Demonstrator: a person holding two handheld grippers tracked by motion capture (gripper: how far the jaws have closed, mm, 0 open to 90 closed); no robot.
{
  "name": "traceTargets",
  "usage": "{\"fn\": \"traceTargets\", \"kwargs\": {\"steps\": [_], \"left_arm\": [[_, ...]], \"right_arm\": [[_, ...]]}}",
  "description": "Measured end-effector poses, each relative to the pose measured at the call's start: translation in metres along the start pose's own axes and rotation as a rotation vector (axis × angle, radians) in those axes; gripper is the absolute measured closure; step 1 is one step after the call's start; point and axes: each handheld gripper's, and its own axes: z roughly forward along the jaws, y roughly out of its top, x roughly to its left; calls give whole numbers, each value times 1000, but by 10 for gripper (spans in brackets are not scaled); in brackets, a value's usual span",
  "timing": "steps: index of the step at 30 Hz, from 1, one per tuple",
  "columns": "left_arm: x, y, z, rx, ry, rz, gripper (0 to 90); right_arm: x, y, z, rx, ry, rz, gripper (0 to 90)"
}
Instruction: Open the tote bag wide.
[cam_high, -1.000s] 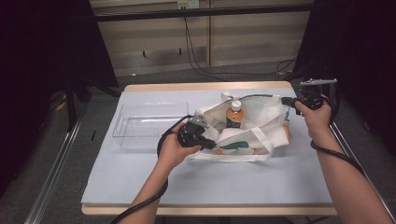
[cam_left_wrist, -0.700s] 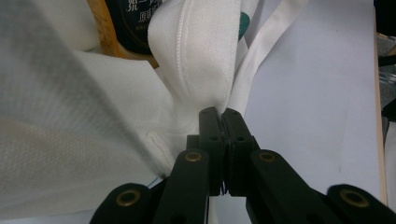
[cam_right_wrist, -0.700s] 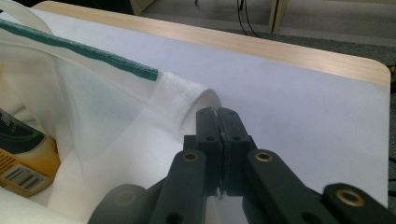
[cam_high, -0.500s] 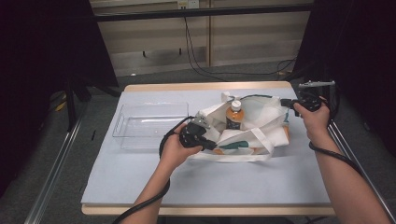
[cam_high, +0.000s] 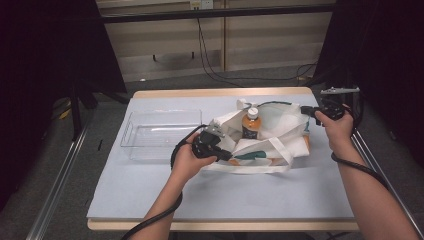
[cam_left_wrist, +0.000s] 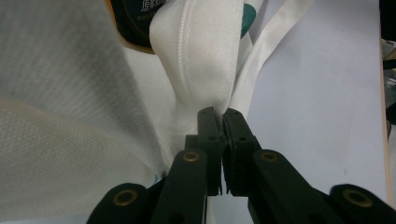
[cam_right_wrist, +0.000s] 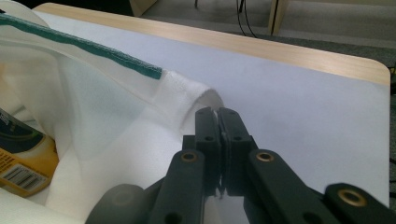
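A white cloth tote bag (cam_high: 270, 137) with green trim lies on the table, its mouth held apart. Inside it stands a bottle (cam_high: 250, 123) with a white cap and orange label. My left gripper (cam_high: 216, 145) is shut on the bag's near-left rim, the fabric (cam_left_wrist: 196, 70) pinched between its jaws (cam_left_wrist: 218, 116). At the far right edge of the bag my right gripper (cam_high: 307, 111) is shut on the rim, white fabric (cam_right_wrist: 187, 93) clamped in its tips (cam_right_wrist: 218, 114). The bottle's label (cam_right_wrist: 21, 158) shows at the lower left in the right gripper view.
A clear plastic tray (cam_high: 162, 132) stands on the table's left, close to my left hand. The table (cam_high: 150, 195) has a pale blue cover and a wooden edge. Black cables trail from both grippers. A metal rail (cam_high: 60, 190) runs along the floor at left.
My right gripper has shifted slightly toward the table and down, still holding the bag's rim. The left gripper and the bottle have barely moved.
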Motion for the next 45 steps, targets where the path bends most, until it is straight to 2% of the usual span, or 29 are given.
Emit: {"fn": "traceTargets", "kwargs": {"steps": [1,2,3,5,7,8,9,11,14,17,20,23,26,27,31,33,34,35,37,40,41,44,45], "left_arm": [[0,1,-1,17,2,4,842],[0,0,-1,-4,0,-8,831],[0,0,-2,5,4,2,816],[0,0,-2,-17,0,-12,783],[0,1,-3,-16,5,-6,764],[1,2,-5,6,6,-4,747],[0,3,-5,-9,5,-10,732],[-2,3,-5,-43,7,-14,707],[-3,7,-6,-30,14,4,686],[-6,10,-6,-45,24,22,669],[-7,13,-6,-66,33,32,674],[-7,15,-4,-88,23,27,675],[-7,15,-1,-87,16,23,690],[-6,15,-1,-70,20,36,708],[-5,13,2,-91,4,4,760],[-4,12,1,-83,2,9,809],[-4,11,2,-99,-7,-4,829],[-3,11,1,-82,-3,5,840],[-2,9,2,-103,-5,-15,874],[-1,8,3,-102,-12,-27,888],[-2,7,3,-86,-13,-21,890],[-4,5,5,-80,-14,-12,893],[-5,4,5,-87,-13,-21,893]], "right_arm": [[0,0,0,1,-1,2,866],[1,1,-1,1,-3,-1,859],[1,1,-1,0,0,0,839],[2,1,-1,-3,5,1,800],[4,2,-2,-6,5,-2,785],[4,2,-2,-3,7,-3,773],[5,2,-2,-1,9,-3,764],[6,3,-2,-5,17,-5,755],[7,6,-1,-7,18,-13,759],[8,8,-1,1,11,-20,792],[7,9,-1,2,10,-18,826],[7,9,-2,1,9,-21,844],[8,9,-2,-2,7,-22,856],[8,9,-2,-3,6,-21,859],[7,9,-2,-6,4,-13,871],[7,9,-1,-5,-1,-12,872],[7,9,-1,-5,-3,-11,872],[7,9,0,-5,-4,-9,872],[6,9,1,-2,-11,-8,872],[6,9,3,-4,-21,-10,873],[6,8,4,-5,-24,-3,873],[6,7,6,-3,-34,-4,873],[5,6,7,-2,-34,-5,873]]}}
